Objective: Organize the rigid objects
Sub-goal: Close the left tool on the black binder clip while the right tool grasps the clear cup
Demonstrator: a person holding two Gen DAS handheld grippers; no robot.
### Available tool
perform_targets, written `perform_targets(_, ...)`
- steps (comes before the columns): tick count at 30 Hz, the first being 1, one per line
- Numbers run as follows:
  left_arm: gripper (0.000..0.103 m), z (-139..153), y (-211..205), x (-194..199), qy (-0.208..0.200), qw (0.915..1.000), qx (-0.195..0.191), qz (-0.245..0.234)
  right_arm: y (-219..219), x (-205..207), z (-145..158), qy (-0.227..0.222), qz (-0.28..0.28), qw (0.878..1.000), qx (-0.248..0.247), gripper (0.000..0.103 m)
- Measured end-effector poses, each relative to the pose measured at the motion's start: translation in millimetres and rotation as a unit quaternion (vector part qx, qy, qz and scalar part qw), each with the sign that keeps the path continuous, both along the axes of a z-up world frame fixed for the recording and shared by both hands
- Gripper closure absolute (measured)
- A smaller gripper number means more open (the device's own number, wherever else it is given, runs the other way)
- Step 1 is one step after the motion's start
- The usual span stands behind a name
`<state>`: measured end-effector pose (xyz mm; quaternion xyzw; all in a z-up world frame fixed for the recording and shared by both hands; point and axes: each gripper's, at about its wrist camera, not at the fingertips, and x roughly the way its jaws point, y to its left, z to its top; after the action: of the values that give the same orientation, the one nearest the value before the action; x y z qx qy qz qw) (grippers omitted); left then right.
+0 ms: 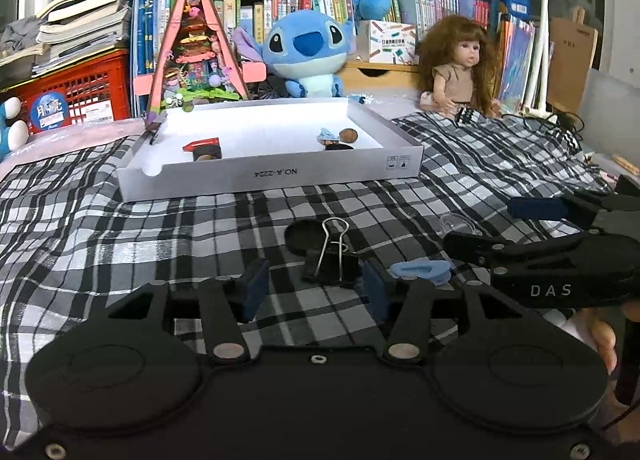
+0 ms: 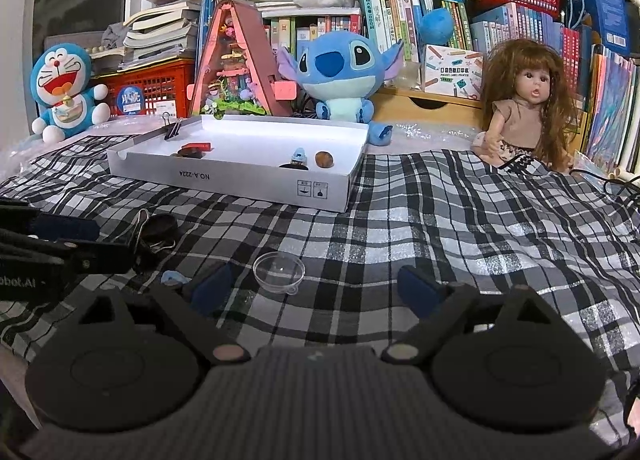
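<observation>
A black binder clip [image 1: 330, 260] with wire handles lies on the plaid cloth between the blue pads of my open left gripper [image 1: 316, 288], apart from both. A black round disc [image 1: 306, 238] lies just behind it and a small blue piece [image 1: 420, 270] to its right. A clear plastic dome [image 2: 279, 271] lies between the pads of my open right gripper [image 2: 316, 286]. The white box lid [image 1: 272, 176] ahead holds a red piece [image 1: 202, 145], a brown nut [image 1: 348, 135], a small blue figure [image 1: 328, 136] and another binder clip [image 2: 173, 129] on its left rim.
A Stitch plush [image 1: 308, 52], a doll [image 1: 460, 64], a triangular toy house [image 1: 196, 48], a Doraemon plush [image 2: 64, 88], red crates and bookshelves stand behind the lid. Cables [image 1: 560, 128] lie at the far right. The right gripper [image 1: 540, 248] shows in the left view.
</observation>
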<state>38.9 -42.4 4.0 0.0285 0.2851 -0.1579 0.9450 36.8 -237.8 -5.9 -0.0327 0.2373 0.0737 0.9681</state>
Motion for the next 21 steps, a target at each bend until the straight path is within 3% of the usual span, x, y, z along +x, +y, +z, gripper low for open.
perform_targets(5,0.061,-6.5,-4.7,10.5,0.016,0.9999,-0.004,0.003,-0.6,1.1,-1.2,0.006,0.001,1.0,0.003,0.012)
perform_targets(7,0.074,-6.3,-4.8,11.8,0.013,0.9999,-0.006,-0.001,-1.0,1.1,-1.5,0.007,0.001,1.0,0.004,0.014)
perform_targets(9,0.074,-4.8,-4.5,10.4,0.009,0.9999,-0.012,-0.002,-0.5,1.4,-1.7,0.009,0.004,1.0,0.003,0.019)
perform_targets(13,0.074,0.8,-1.6,7.2,0.003,0.9997,-0.022,-0.002,1.7,3.2,-1.8,0.027,0.013,0.999,0.012,0.07)
perform_targets(21,0.074,10.5,7.6,3.3,-0.003,0.9994,-0.034,0.009,7.4,1.1,1.7,0.021,0.021,1.0,0.011,0.071)
